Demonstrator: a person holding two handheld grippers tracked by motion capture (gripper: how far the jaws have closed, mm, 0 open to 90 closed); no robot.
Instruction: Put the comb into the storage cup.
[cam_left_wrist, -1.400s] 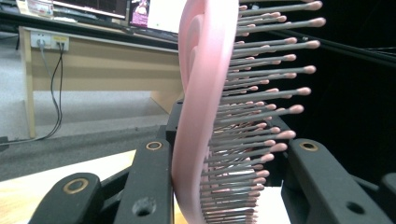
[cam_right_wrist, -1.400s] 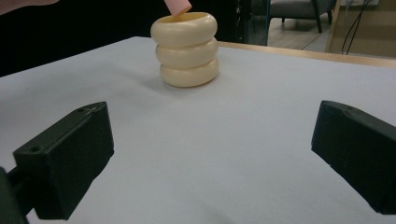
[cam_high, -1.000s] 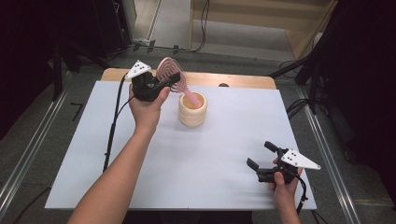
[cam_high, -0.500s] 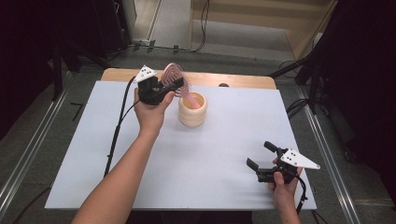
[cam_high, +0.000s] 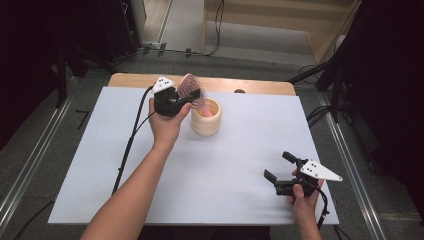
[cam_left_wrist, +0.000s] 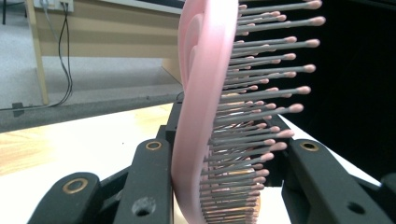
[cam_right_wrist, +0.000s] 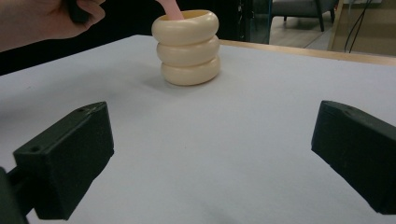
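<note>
A pink hairbrush (cam_high: 191, 90) with grey bristles is clamped by its head in my left gripper (cam_high: 186, 99), just left of a cream ribbed cup (cam_high: 206, 116) at the back middle of the table. The brush handle (cam_high: 202, 111) dips into the cup's mouth. In the left gripper view both jaws press on the brush head (cam_left_wrist: 205, 116). My right gripper (cam_high: 278, 168) rests at the front right of the white table (cam_high: 240, 165), jaws wide apart with nothing between them. The right gripper view has the cup (cam_right_wrist: 188, 46) ahead, with the pink handle tip (cam_right_wrist: 170, 9) inside it.
A bare wooden strip (cam_high: 250, 86) runs along the table's far edge. The left gripper's cable (cam_high: 131, 140) trails down the left side of the table. Metal rails (cam_high: 30, 165) flank the table on the floor.
My left hand has lowered the brush toward the cup, so the handle sits deeper in its mouth. The right gripper has stayed put.
</note>
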